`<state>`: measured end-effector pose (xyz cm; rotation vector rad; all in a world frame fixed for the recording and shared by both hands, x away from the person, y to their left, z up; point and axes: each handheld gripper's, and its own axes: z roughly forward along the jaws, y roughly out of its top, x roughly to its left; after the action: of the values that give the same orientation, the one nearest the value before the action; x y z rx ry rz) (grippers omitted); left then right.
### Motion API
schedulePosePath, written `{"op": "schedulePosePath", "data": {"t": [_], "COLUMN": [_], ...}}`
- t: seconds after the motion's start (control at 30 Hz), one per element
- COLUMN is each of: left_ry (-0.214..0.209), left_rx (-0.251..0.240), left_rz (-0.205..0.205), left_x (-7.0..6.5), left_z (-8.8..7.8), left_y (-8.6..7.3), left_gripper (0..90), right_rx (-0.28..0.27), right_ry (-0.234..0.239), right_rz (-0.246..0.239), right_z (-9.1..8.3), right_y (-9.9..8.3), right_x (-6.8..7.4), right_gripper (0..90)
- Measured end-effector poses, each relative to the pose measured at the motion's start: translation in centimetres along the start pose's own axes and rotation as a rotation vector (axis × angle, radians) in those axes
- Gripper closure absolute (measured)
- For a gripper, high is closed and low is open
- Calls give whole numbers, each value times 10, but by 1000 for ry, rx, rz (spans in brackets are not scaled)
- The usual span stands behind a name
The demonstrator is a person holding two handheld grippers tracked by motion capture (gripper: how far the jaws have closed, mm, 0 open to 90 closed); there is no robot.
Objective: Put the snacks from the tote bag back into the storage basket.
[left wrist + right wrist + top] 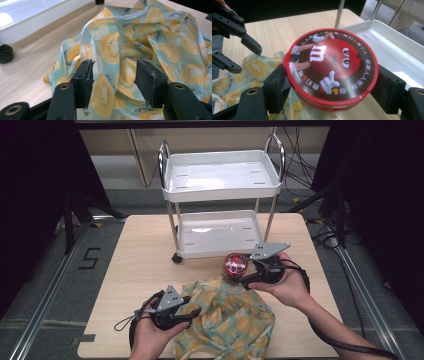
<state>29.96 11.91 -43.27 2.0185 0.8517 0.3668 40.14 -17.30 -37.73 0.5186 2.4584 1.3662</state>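
Centrally, right tongs clamp a red-lidded jar (cartoon lid) above fruit-print cloth; lower left, left tongs gape over it.

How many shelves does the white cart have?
2: the upper shelf sits between the handles, and the lower shelf rests just above the table, behind the jar. None looks hidden.

This looks like a lab or recording studio rather than a home. A small wooden table stands between metal rails on grey floor, with black curtains at both sides and loose cables behind.
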Motion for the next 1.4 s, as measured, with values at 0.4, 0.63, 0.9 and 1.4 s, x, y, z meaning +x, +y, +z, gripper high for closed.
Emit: {"op": "schedulePosePath", "data": {"t": [0.4,0.63,0.9,1.4], "left_ry": [19,22,29,40], "left_rx": [-6,-12,-17,-30], "left_rz": [28,31,18,-4], "left_x": [4,7,7,7], "left_z": [-3,-4,-5,-6], "left_y": [1,1,1,3], "left_gripper": [468,465,467,467], "right_rx": [5,5,-10,9], "right_ry": [-19,-18,-32,-33], "right_rz": [-15,-2,7,17], "right_z": [2,3,8,15], "right_y": [4,6,6,13], "right_x": [-9,-12,-15,-22], "right_gripper": [263,263,263,263]}}
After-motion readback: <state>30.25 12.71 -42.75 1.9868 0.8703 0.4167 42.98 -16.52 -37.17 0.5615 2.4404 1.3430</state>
